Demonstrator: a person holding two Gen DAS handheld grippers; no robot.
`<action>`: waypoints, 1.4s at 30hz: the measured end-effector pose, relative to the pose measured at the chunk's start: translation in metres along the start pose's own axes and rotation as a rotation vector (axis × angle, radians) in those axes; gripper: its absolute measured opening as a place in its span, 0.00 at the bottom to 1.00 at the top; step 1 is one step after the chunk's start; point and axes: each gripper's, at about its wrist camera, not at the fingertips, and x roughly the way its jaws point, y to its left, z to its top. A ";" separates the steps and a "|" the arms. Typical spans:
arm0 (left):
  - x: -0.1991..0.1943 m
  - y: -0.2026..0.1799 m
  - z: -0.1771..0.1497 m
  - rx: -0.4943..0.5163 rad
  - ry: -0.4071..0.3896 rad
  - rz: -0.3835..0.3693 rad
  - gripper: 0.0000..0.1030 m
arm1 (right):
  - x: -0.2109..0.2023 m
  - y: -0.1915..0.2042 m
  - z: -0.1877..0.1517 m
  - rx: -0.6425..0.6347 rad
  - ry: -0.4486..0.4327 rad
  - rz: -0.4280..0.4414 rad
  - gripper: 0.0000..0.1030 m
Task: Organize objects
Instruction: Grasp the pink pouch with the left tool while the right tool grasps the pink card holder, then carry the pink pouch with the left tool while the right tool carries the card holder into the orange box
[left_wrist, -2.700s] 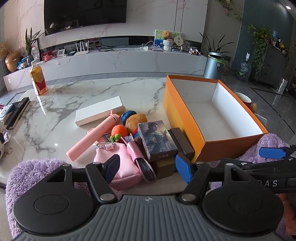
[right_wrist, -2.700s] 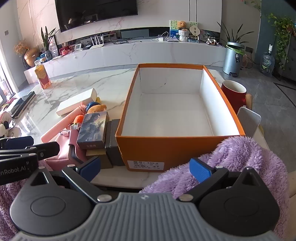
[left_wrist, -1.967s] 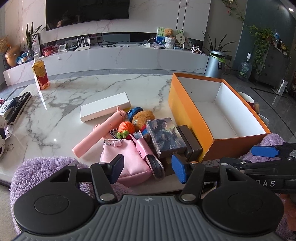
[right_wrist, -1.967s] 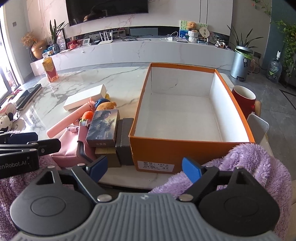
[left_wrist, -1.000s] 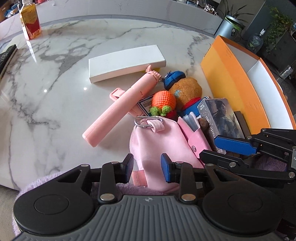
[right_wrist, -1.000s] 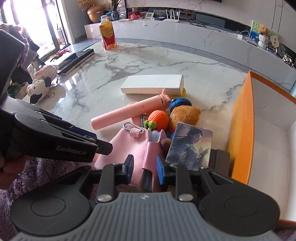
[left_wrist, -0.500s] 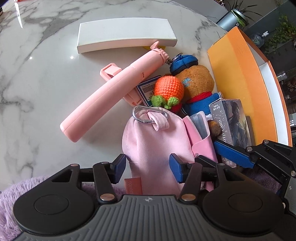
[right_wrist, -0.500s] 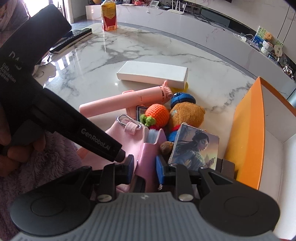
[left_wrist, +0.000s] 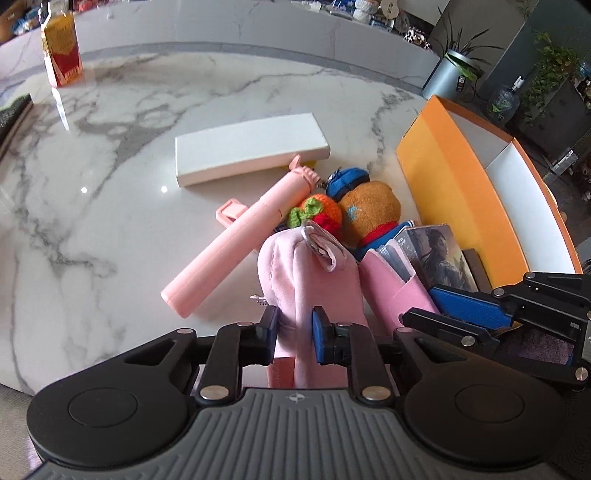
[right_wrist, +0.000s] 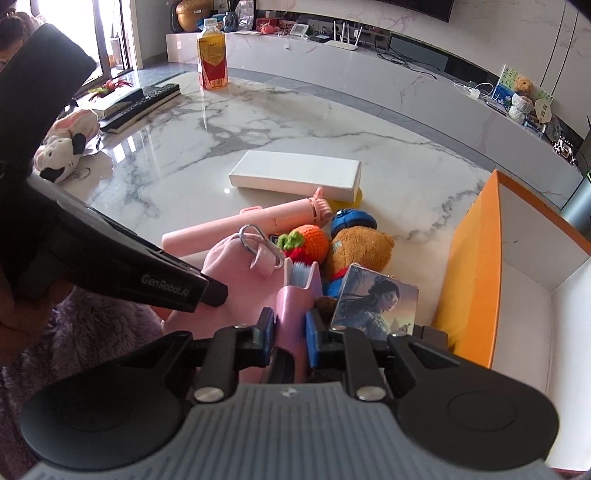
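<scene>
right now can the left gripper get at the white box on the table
Probably not yet. The left gripper has its jaws shut on the pink pouch, and the pink stick lies across the path to the white box. It would need to release first.

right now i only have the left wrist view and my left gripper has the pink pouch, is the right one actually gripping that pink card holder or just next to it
observer: the right gripper is shut on the pink card holder, pinching its lower end, right beside your pink pouch.
operator: ok and is there room in the orange box, i only see its walls
observer: the stretch of the orange box floor that I can see is bare white, with nothing lying on it.
operator: anything off to my far left
observer: a plush cow lies near the table edge, beside a black keyboard.
</scene>
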 end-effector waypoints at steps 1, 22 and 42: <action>-0.008 -0.003 0.000 0.006 -0.022 0.011 0.21 | -0.005 -0.001 0.000 0.008 -0.013 0.011 0.18; -0.078 -0.124 0.036 0.190 -0.299 -0.055 0.21 | -0.148 -0.098 -0.028 0.326 -0.393 -0.099 0.18; 0.032 -0.257 0.044 0.559 -0.113 0.127 0.21 | -0.102 -0.211 -0.085 0.642 -0.314 -0.090 0.17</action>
